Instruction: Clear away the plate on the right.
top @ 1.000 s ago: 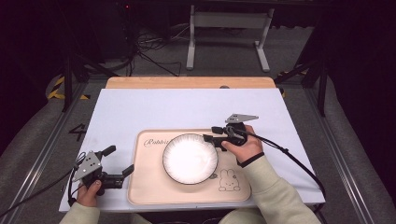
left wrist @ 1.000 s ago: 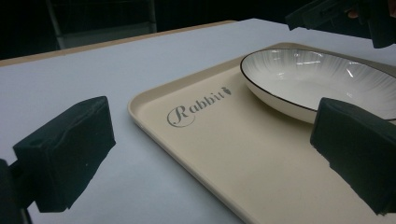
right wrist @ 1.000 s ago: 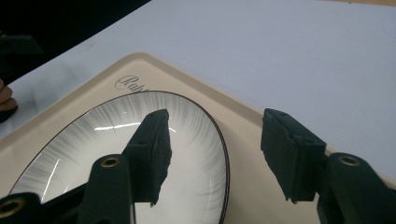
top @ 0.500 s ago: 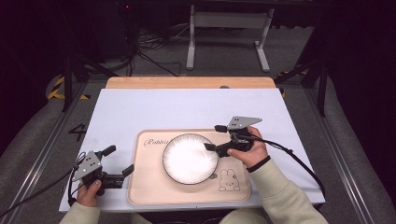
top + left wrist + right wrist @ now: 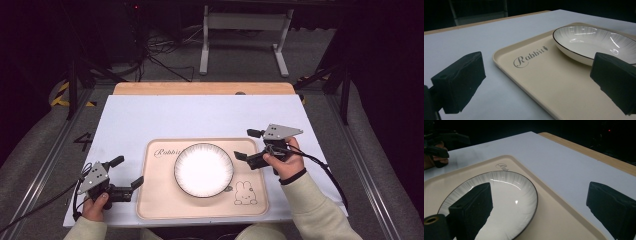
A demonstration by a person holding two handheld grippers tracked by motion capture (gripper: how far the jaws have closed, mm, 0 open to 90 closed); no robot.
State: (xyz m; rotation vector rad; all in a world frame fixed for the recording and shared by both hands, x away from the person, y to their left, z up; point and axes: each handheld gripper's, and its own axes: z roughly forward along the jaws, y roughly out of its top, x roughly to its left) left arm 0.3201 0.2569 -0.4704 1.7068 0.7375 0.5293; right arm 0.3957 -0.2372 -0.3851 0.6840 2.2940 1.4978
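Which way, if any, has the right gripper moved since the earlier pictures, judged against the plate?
Yes. The right gripper has drawn back to the right, off the plate's rim, toward the tray's right edge. Its jaws have just been opening, with nothing between them.

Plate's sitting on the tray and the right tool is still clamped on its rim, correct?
Not quite. The plate is on the tray, but the right tool is open and clear of its rim; its jaws have just been opening with nothing between them. The high view shows it.
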